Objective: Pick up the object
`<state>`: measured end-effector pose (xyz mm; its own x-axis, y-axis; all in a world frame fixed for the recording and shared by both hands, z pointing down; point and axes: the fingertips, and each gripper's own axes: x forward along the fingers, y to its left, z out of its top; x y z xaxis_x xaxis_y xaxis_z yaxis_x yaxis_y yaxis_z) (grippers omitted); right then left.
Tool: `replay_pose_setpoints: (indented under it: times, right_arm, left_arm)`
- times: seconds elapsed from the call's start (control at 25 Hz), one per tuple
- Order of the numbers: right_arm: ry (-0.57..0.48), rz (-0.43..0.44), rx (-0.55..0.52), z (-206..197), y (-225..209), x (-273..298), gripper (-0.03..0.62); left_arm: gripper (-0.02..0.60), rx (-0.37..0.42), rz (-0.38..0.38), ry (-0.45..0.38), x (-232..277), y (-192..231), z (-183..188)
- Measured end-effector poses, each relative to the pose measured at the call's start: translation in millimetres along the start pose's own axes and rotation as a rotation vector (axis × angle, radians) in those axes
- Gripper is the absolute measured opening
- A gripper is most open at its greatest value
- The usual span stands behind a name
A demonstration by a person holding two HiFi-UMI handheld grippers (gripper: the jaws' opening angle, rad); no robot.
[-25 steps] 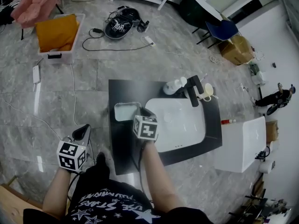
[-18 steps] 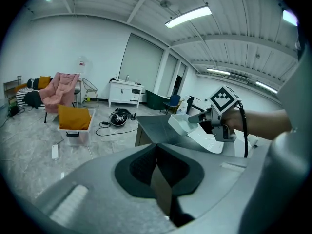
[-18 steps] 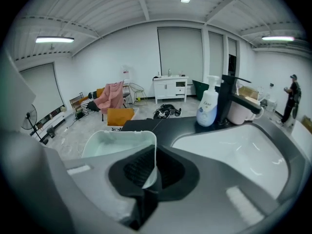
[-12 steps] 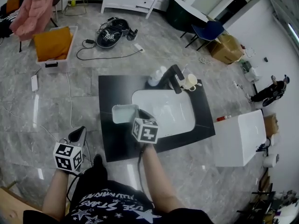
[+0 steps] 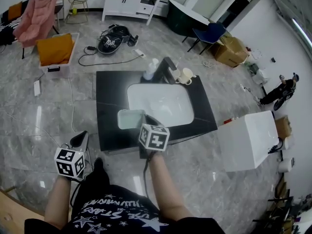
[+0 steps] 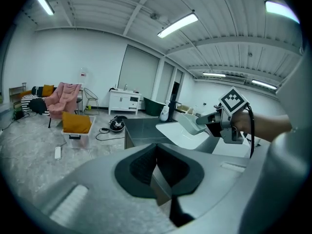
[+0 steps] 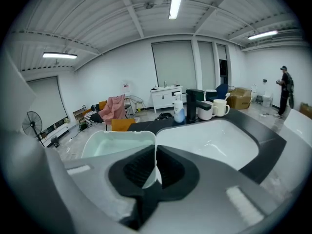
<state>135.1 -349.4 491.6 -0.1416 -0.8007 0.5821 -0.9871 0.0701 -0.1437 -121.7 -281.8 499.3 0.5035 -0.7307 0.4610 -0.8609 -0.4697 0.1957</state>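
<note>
Right gripper view: right gripper jaws pinch wall of pale tub | tub over near-left of black counter, seemingly lifted clear | left gripper jaws pressed together, empty | pick judged done; only holding left

Three views, all sharing one dark counter.
My head view looks steeply down from the near side. The left gripper view sits low at near left, facing far and right toward the right gripper. The right gripper view looks far across the basin, close over the white tub.
</note>
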Motion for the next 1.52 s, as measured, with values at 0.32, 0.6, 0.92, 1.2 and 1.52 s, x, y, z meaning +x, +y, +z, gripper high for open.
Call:
replay_pose_setpoints:
  times: [0.32, 0.6, 0.92, 1.2, 1.52]
  right_arm:
    - [-0.030, 0.018, 0.005, -33.7, -17.2, -70.8, 0.012]
    - [-0.035, 0.036, 0.015, -74.8, -31.5, -124.4, 0.011]
    - [-0.005, 0.071, 0.086, -129.2, -39.6, -167.8, 0.011]
    - [-0.013, 0.061, 0.035, -139.6, -27.0, -193.3, 0.011]
    - [0.005, 0.005, 0.030, -167.8, -10.9, -223.8, 0.011]
  left_arm:
    - [0.009, 0.013, 0.005, -0.018, -41.6, -61.0, -25.3]
    - [0.009, 0.015, 0.015, -0.020, -77.2, -110.1, -54.6]
    - [0.009, 0.000, 0.035, 0.002, -120.1, -149.6, -86.2]
    - [0.009, -0.005, 0.032, -0.032, -146.6, -154.5, -90.9]
    - [0.009, -0.020, -0.038, -0.002, -166.3, -154.7, -119.4]
